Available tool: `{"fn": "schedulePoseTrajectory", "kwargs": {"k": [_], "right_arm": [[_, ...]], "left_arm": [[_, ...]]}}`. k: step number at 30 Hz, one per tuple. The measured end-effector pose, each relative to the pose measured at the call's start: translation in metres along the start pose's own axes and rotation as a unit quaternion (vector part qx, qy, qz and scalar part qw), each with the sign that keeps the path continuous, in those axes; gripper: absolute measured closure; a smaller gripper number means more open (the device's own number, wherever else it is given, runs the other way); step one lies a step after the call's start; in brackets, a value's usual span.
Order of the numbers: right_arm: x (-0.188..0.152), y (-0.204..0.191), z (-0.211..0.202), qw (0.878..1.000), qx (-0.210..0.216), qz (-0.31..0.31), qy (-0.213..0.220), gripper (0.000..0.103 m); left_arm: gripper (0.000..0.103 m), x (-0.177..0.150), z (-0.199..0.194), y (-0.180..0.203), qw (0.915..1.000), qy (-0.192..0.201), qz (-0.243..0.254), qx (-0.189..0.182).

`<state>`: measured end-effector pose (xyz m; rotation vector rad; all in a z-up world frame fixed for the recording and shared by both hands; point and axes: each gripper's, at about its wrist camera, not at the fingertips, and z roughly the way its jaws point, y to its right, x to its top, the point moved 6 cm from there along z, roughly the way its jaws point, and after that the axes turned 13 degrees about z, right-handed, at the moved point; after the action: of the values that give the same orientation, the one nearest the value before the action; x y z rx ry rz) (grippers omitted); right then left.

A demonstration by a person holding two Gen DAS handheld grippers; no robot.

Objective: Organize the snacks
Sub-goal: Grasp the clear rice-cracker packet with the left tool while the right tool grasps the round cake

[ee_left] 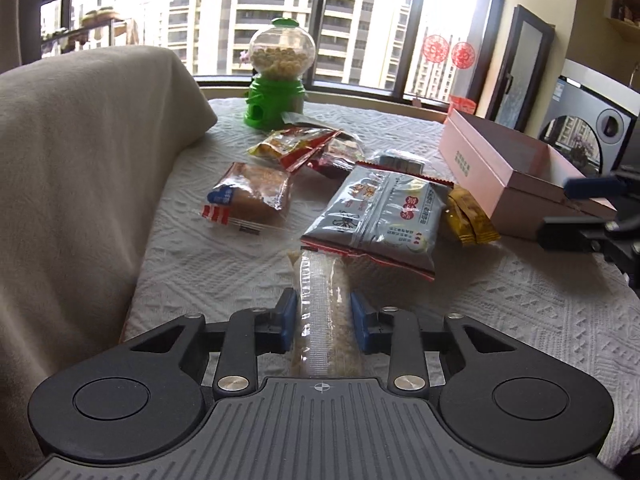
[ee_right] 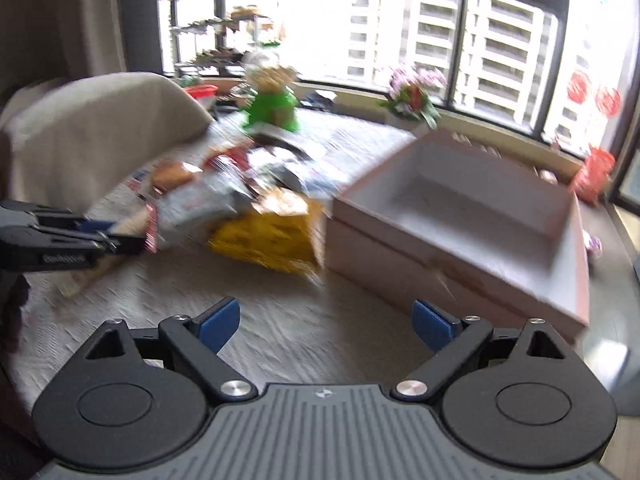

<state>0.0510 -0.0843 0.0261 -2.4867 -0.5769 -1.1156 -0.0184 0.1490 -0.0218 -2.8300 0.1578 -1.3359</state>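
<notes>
Left tool (ee_left: 323, 322) clenched on a long clear-wrapped snack bar (ee_left: 322, 312), blue pads against both its sides, long axis running straight ahead from the tool, far end touching the grey snack pouch (ee_left: 378, 216) on the white tabletop (ee_left: 520, 312), right tool (ee_right: 326, 326) released, nothing between its pads, pink box (ee_right: 460, 216) just ahead of it.

Bare tablecloth (ee_right: 280, 320) before the pink box (ee_right: 460, 240); snack pile (ee_right: 248, 200) leftward.
</notes>
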Motion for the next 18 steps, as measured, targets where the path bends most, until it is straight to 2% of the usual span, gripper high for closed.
{"fn": "schedulePoseTrajectory", "kwargs": {"k": [3,5,7,9,13,15,16,18], "right_arm": [[0.037,-0.054,0.016,0.997,0.059,-0.04,0.015,0.009],[0.058,-0.086,0.046,0.994,0.101,-0.042,-0.006,0.009],[0.073,-0.114,0.087,0.991,0.12,-0.031,-0.042,0.009],[0.081,-0.144,0.126,0.99,0.118,-0.03,-0.067,0.009],[0.083,-0.179,0.192,0.988,0.08,-0.01,-0.134,0.011],[0.082,-0.183,0.2,0.986,0.077,0.0,-0.15,0.022],[0.083,-0.185,0.197,0.985,0.08,-0.006,-0.151,0.039],[0.082,-0.186,0.183,0.982,0.096,-0.014,-0.164,0.057]], "left_arm": [[0.069,-0.011,-0.014,0.0,1.0,0.001,-0.007,0.005],[0.069,-0.016,-0.02,-0.001,0.9998,0.002,-0.015,0.009],[0.069,-0.019,-0.023,0.0,0.9998,0.003,-0.016,0.014],[0.069,-0.021,-0.024,0.002,0.9997,0.004,-0.014,0.017],[0.068,-0.02,-0.023,0.001,0.9998,0.005,-0.012,0.015],[0.066,-0.022,-0.024,0.0,0.9999,0.008,-0.011,0.007],[0.066,-0.023,-0.024,-0.001,0.9999,0.011,-0.011,0.003],[0.066,-0.025,-0.025,-0.002,0.9998,0.017,-0.01,-0.006]]}}
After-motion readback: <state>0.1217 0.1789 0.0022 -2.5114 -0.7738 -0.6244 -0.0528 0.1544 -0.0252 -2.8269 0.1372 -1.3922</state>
